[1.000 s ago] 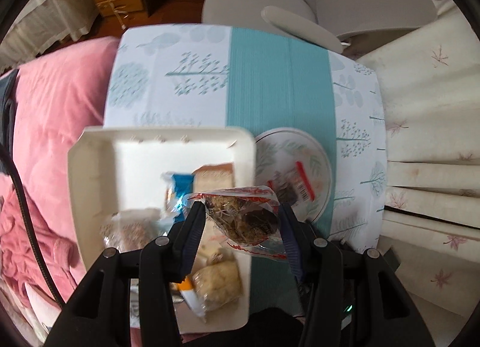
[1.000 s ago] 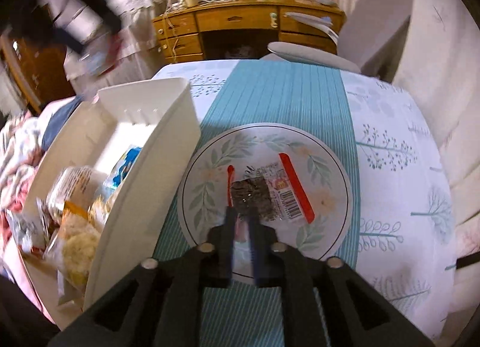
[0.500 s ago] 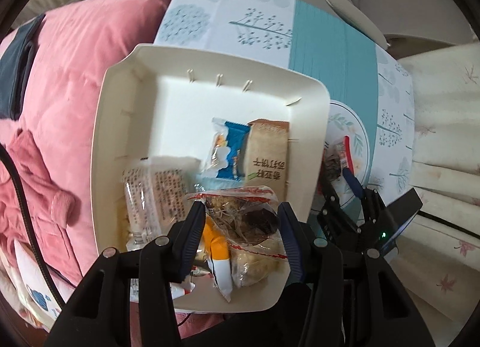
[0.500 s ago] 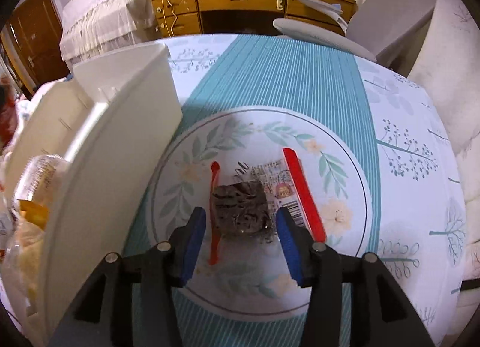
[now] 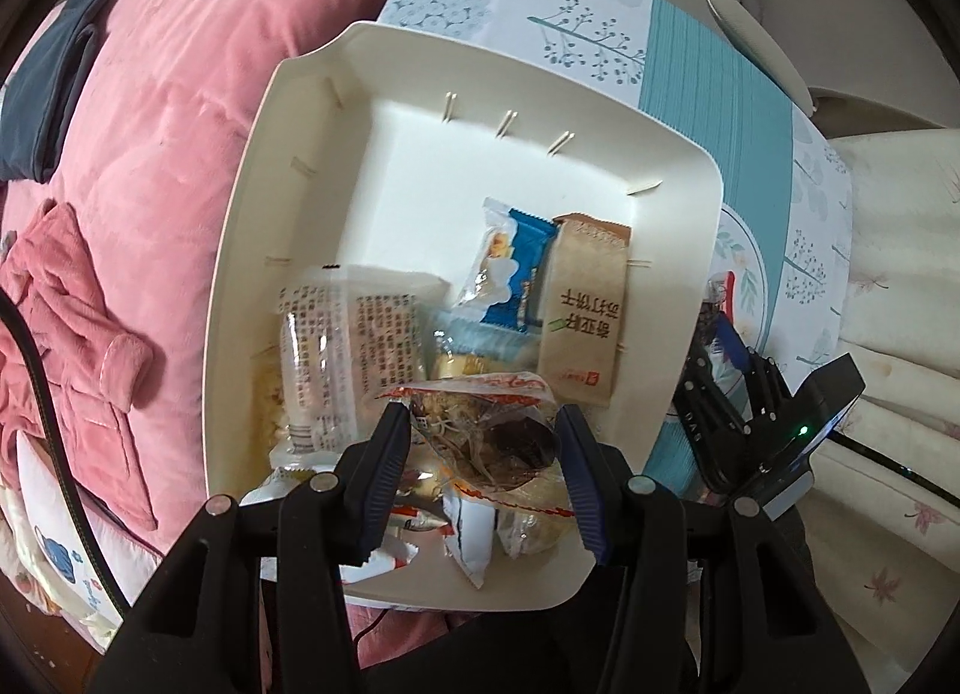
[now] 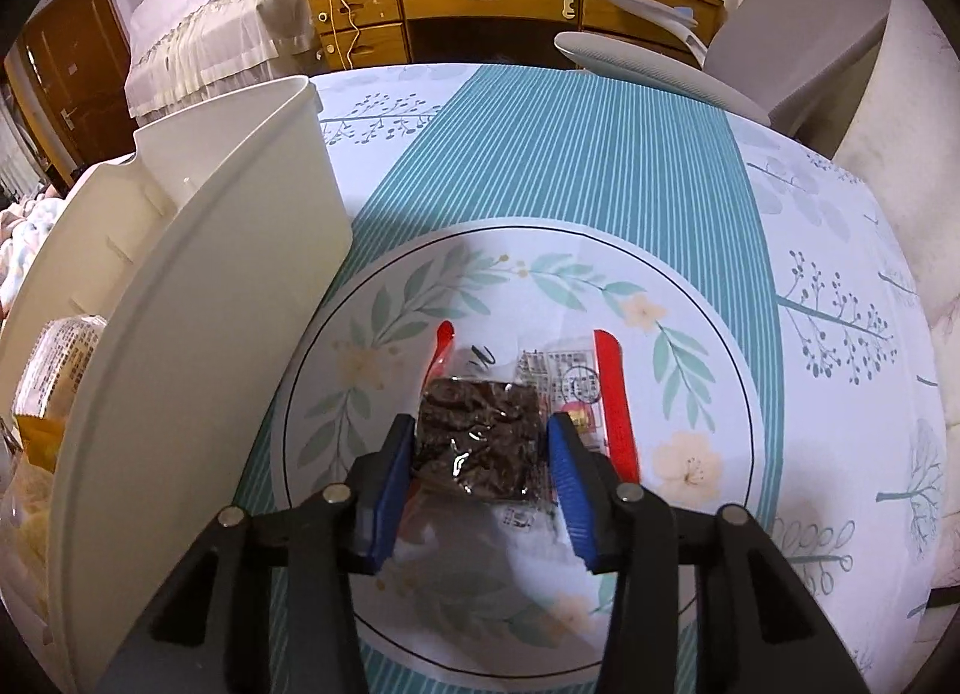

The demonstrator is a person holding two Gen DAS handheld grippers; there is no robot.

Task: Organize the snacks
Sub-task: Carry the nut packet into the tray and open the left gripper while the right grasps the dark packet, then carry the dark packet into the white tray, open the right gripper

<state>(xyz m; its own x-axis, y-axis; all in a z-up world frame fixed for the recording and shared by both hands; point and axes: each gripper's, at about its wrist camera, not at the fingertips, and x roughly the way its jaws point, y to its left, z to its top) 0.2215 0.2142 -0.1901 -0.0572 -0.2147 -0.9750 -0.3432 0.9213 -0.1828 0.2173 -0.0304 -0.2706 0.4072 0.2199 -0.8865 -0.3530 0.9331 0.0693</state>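
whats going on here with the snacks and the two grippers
A person is sorting snack packets with two handheld grippers. The left gripper holds a clear red-edged snack packet over the white bin, which already has several wrapped snacks inside. The right gripper is down on the floral plate, its jaws closing around a dark snack packet that lies on the plate beside the bin.

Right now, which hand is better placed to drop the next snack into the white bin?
Left: its hand-held gripper already holds a snack packet directly over the bin; the right one is closing around a packet on the plate.
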